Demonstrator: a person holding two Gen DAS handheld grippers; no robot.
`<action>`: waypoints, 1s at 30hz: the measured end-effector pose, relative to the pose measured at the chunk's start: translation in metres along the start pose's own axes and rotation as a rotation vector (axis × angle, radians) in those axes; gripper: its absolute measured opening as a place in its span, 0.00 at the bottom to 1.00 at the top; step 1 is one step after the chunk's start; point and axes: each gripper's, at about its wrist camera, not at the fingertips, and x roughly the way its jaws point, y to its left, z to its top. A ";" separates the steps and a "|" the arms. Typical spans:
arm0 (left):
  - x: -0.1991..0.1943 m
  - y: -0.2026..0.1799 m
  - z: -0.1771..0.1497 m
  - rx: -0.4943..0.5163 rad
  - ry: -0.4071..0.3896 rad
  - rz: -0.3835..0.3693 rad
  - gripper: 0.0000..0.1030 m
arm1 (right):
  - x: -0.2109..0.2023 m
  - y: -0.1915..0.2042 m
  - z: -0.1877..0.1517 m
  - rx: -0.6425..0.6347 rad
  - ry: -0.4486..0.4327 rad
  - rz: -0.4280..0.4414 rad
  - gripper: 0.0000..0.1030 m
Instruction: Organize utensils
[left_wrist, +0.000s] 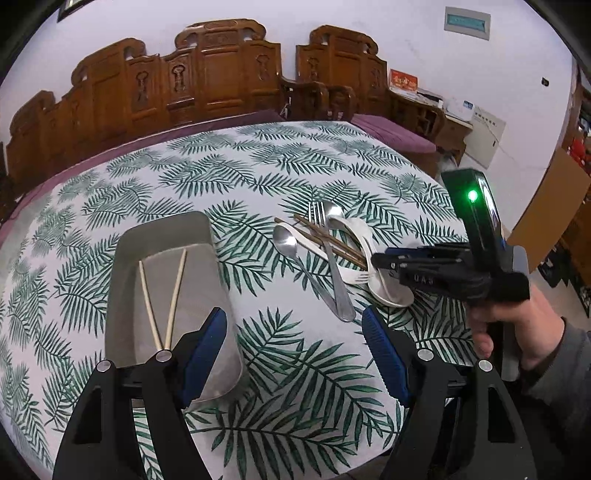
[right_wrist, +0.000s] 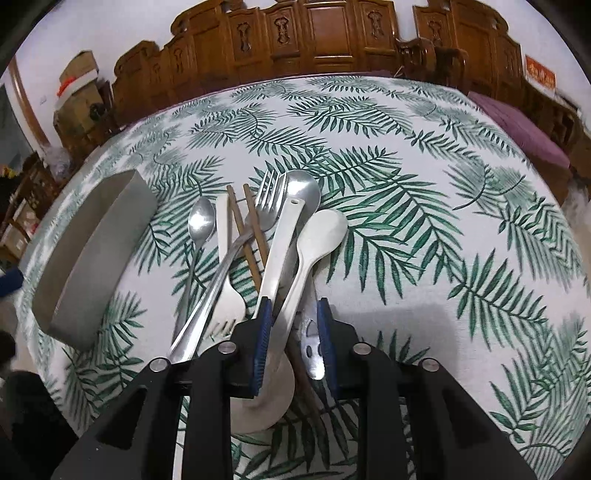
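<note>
A grey tray (left_wrist: 122, 295) on the leaf-print tablecloth holds two pale chopsticks (left_wrist: 177, 295). My left gripper (left_wrist: 295, 354) is open and empty, just right of the tray's near end. A pile of utensils lies in the middle: a metal fork (right_wrist: 269, 199), a small metal spoon (right_wrist: 201, 221), a large metal spoon (right_wrist: 306, 188), brown chopsticks (right_wrist: 255, 225), a white fork (right_wrist: 225, 288) and white ladles (right_wrist: 321, 229). My right gripper (right_wrist: 293, 325) sits over the pile's near end, its jaws partly closed around the white ladle handles (right_wrist: 291, 310). It shows in the left wrist view (left_wrist: 384, 260).
The grey tray (right_wrist: 85, 258) stands left of the pile in the right wrist view. Carved wooden chairs (left_wrist: 207, 77) line the table's far edge. A purple cushion (left_wrist: 391, 134) lies at the far right. Cardboard boxes (right_wrist: 74, 96) stand at the far left.
</note>
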 end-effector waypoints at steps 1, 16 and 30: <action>0.001 0.000 0.000 0.001 0.003 0.000 0.70 | 0.000 -0.001 0.001 0.008 -0.003 -0.002 0.22; 0.023 -0.006 0.014 0.003 0.033 0.016 0.70 | 0.017 -0.005 0.021 0.026 -0.001 -0.025 0.22; 0.068 -0.017 0.037 0.008 0.080 0.031 0.70 | -0.006 -0.024 0.028 0.059 -0.071 0.010 0.04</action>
